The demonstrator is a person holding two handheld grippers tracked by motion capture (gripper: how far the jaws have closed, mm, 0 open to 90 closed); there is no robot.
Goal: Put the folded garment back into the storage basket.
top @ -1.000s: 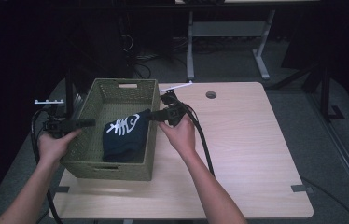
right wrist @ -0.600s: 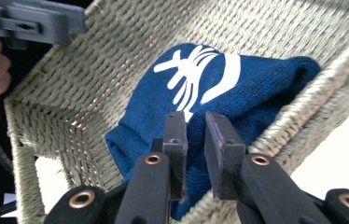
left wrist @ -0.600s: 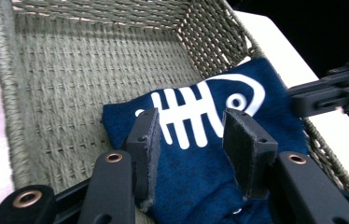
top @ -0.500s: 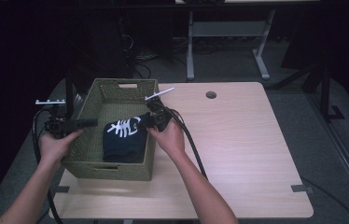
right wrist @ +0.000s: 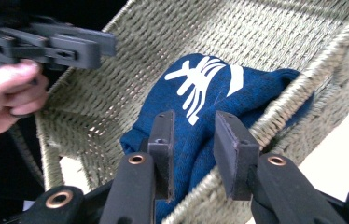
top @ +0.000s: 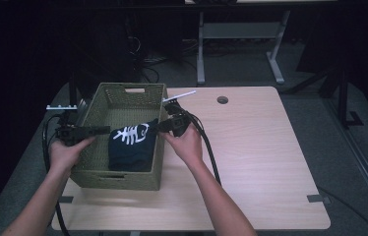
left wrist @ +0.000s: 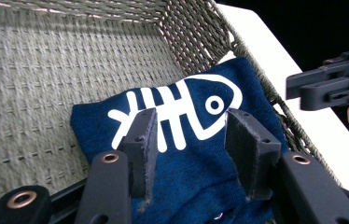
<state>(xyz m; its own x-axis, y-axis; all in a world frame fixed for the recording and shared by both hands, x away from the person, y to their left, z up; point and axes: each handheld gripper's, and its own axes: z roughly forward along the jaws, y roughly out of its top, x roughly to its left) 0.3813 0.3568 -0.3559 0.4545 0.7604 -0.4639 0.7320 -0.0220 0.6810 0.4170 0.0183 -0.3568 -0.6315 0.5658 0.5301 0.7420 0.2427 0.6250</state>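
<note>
Your basket (top: 123, 147) is a box shape made of woven straw-coloured strands, bumpy like rope, with a slot handle cut in each short end. It sits on the smooth, pale wood table (top: 260, 162), over toward 9 o'clock.

Inside it lies a dark blue cloth (top: 132, 147), soft and a bit fuzzy, folded into a lump. A white fish skeleton print (left wrist: 177, 109) is on top, with a round eye and straight rib lines. The cloth rests on the basket floor and leans against the long wall at 3 o'clock, and a bit of it pokes up over that rim.

Your left gripper (left wrist: 189, 140) reaches in over the wall at 9 o'clock. Its two black flat pads (left wrist: 142, 140) are apart, with the blue cloth showing in the gap, and they pinch nothing.

Your right gripper (right wrist: 193, 149) comes in over the rim at 3 o'clock. Its jaws are apart too, and they hold nothing. The blue cloth and the woven rim sit just past its tips.

A thin white stick (top: 179, 96) lies on the table just by the basket corner at 1 o'clock.
</note>
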